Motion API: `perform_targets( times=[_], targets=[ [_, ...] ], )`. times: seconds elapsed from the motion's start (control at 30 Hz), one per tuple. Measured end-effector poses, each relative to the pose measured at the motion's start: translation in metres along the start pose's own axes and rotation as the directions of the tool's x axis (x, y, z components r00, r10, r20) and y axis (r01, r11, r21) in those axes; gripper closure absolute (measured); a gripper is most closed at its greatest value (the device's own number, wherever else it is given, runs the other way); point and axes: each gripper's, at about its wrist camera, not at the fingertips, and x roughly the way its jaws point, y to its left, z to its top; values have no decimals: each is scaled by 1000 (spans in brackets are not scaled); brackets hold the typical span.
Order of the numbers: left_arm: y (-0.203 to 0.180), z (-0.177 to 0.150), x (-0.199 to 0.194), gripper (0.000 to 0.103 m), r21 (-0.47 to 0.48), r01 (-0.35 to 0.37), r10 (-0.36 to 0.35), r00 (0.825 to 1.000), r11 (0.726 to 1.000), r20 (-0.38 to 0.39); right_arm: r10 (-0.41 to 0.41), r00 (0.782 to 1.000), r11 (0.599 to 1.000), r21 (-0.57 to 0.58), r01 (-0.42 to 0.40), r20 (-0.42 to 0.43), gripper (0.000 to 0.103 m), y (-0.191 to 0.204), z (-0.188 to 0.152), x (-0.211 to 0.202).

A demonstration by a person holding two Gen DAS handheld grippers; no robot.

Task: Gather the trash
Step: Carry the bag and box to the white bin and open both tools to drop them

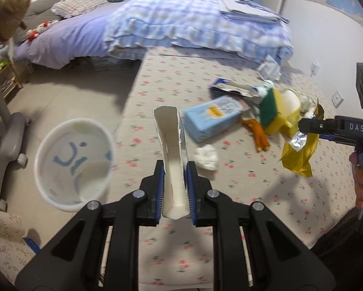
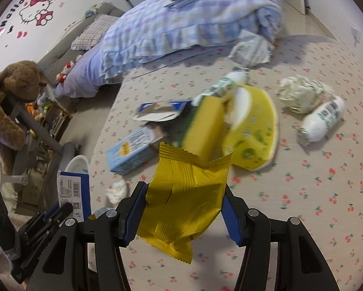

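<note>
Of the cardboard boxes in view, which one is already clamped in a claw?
The narrow torn-open white-lined box, upright between the left claw. The light blue box and the flattened dark blue box lie on the bedsheet.

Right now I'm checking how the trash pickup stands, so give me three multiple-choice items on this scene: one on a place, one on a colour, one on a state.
1. Where is the white bin?
A. On the floor beside the cherry-print mattress
B. On the mattress among the trash
C. On the plaid quilt

2. What colour is the wrapper in the right gripper?
A. Red
B. Yellow
C. Silver

3. How does the left gripper stand?
A. Wide open and empty
B. Resting inside the bin
C. Shut on a torn blue carton

Answers:
1 A, the bin sits on the floor past the mattress edge.
2 B, the crinkled wrapper between its pads is yellow.
3 C, both pads press the carton's sides, its white inside facing the camera.
</note>
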Motion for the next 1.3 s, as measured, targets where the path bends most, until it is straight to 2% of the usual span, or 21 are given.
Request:
perform_targets(
  times=[0.3, 0.47, 0.7, 0.8, 0.87, 0.9, 0.93, 1.03, 1.2, 1.3],
  targets=[
    [56, -2, -5, 84, -88, -104, 107, 994, 991, 33, 39, 999, 994, -101, -40, -14, 44, 66, -4, 25],
    [86, -1, 2, 84, -159, -159, 165, 986, 974, 27, 63, 998, 987, -145, -64, -17, 44, 98, -6, 37],
    [110, -2, 10, 82, -216, -215, 225, 974, 952, 21, 79, 997, 977, -200, -76, 7, 44, 134, -8, 45],
    [120, -1, 11, 73, -244, -252, 261, 965, 936, 7, 83, 996, 974, -211, -79, 10, 44, 145, -8, 49],
    [130, -1, 12, 53, -288, -263, 264, 964, 921, -39, 83, 997, 973, -215, -79, 8, 44, 151, -8, 52],
    [136, -2, 11, 30, -318, -265, 258, 964, 910, -62, 82, 997, 973, -218, -78, 8, 44, 155, -7, 55],
    [141, -3, 10, 19, -346, -269, 258, 963, 899, -78, 82, 997, 972, -221, -78, 9, 44, 157, -7, 55],
    [154, -9, 4, 17, -405, -295, 275, 955, 866, -108, 85, 996, 969, -234, -82, 3, 44, 172, -4, 60],
    [170, -18, -8, 8, -430, -325, 298, 946, 842, -130, 87, 996, 960, -266, -86, -7, 44, 201, -2, 74],
    [180, -23, -16, 6, -452, -335, 308, 942, 827, -135, 93, 996, 957, -274, -92, -10, 43, 217, -1, 85]
  ],
)
